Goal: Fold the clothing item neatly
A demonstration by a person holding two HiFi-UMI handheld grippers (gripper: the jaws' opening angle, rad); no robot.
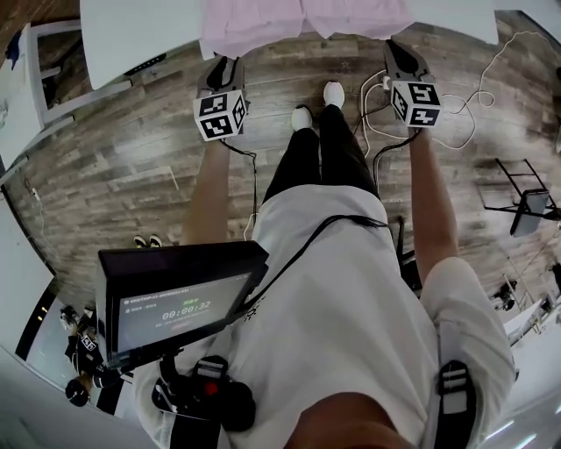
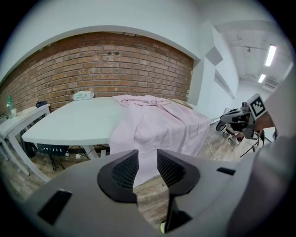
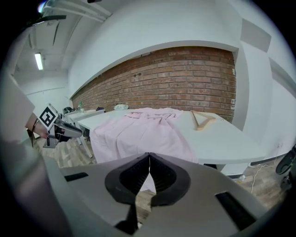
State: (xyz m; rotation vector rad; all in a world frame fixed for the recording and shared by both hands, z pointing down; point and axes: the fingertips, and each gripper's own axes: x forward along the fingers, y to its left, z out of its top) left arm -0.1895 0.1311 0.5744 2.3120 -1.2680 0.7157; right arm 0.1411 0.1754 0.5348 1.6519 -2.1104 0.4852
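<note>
- Two grippers show in the head view: the left gripper [image 1: 223,63] and right gripper [image 1: 399,51] are held over the floor [image 1: 114,167], near the table [image 1: 131,35]. The pink garment [image 1: 263,22] drapes over the table's near edge.
- Left gripper view: jaws apart, nothing pinched; the garment hangs beyond them.
- Right gripper view: jaws clenched together, empty; the garment lies on the table with a hanger [image 3: 201,120] near it.

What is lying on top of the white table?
A pink garment draped over the near edge and a wooden hanger beside it. The tabletop beneath the garment is covered.
</note>
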